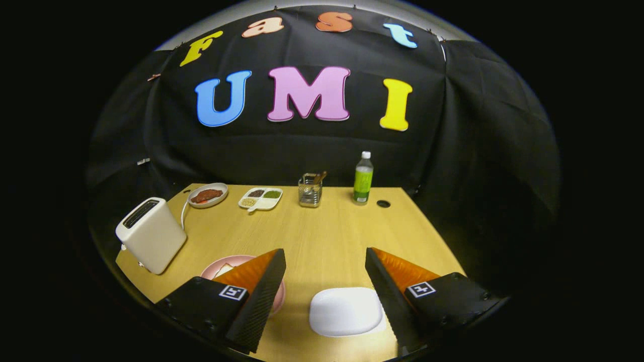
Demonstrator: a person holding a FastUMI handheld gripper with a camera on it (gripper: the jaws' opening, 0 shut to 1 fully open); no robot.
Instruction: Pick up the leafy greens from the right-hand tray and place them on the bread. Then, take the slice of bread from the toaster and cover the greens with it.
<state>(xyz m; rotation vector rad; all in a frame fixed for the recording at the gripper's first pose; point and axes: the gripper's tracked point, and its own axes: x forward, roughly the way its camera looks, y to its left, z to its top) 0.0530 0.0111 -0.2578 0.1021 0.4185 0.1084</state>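
Gripper (325,256) is wide open w/ nothing in it, up over the wood table (327,231). White tray (346,310) lies between the fingers, down low; can't see greens on it. Pink plate (236,264) w/ bread (222,270) peeks from behind the left finger. White toaster (150,234) stands just past that, at the table's left side. Far back: a food dish (207,195), a bottle (363,178).

The label on the bottle (363,178) at one o'clock was too small to read. The gripper (324,251) bore unreadable square markers on its parted fingers.
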